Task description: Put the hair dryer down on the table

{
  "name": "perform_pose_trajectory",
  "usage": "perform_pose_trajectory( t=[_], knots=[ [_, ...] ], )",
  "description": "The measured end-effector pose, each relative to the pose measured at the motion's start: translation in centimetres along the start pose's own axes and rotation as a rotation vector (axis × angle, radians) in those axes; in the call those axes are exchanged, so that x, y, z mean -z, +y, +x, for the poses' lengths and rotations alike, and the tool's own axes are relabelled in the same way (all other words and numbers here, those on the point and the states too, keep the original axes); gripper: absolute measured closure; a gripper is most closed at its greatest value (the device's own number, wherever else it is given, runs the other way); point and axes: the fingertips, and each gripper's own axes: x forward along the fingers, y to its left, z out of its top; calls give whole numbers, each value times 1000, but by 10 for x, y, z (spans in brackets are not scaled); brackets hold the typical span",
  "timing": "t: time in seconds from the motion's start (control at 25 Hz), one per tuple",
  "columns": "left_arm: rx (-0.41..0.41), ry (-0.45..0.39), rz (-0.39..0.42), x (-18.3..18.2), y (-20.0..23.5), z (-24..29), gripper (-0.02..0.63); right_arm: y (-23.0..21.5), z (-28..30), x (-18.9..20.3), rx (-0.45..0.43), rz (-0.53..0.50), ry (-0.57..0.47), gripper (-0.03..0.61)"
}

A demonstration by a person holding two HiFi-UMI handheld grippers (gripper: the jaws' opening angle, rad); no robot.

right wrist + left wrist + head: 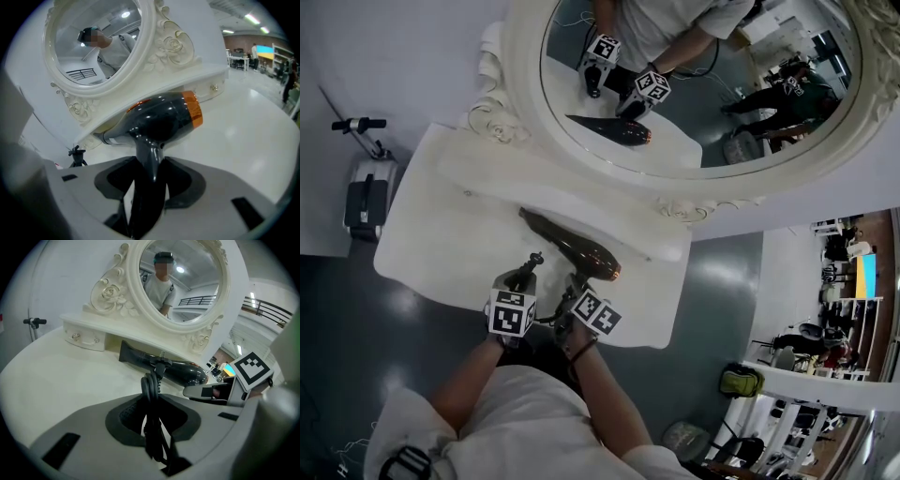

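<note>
- Handle of the hair dryer (159, 117) pinched between the pads of the right gripper (150, 173); probably chosen as the one slim part fit for the jaws, leaving the body free to meet the top first.
- Lies body-forward over the white table (441, 216), nozzle toward the base of the mirror (523, 66), orange ring (194, 110) at the rear end; sits low, though contact with the top cannot be judged from any view.
- Left gripper (150, 423) closed on the bundled cord (151, 390), plug end poking up past the jaws; likely held so to stop the cable trailing off the edge or tugging the dryer askew.
- Points both grippers downward, side by side at the table's near edge, close together given the short run of cord between handle and bundle.
- Reads as the last lowering: calls for the body settled flat before either grip loosens.
- Risks a roll sideways, or a knock against the mirror's base, with the handle freed too early.
</note>
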Motion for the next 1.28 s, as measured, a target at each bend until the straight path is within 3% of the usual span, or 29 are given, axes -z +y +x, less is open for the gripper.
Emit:
perform_pose_trajectory(
  t=[1.28],
  knots=[
    [-12,15,-25,-2,5,11,541,-4,29,-1,9,-33,60,382]
  ],
)
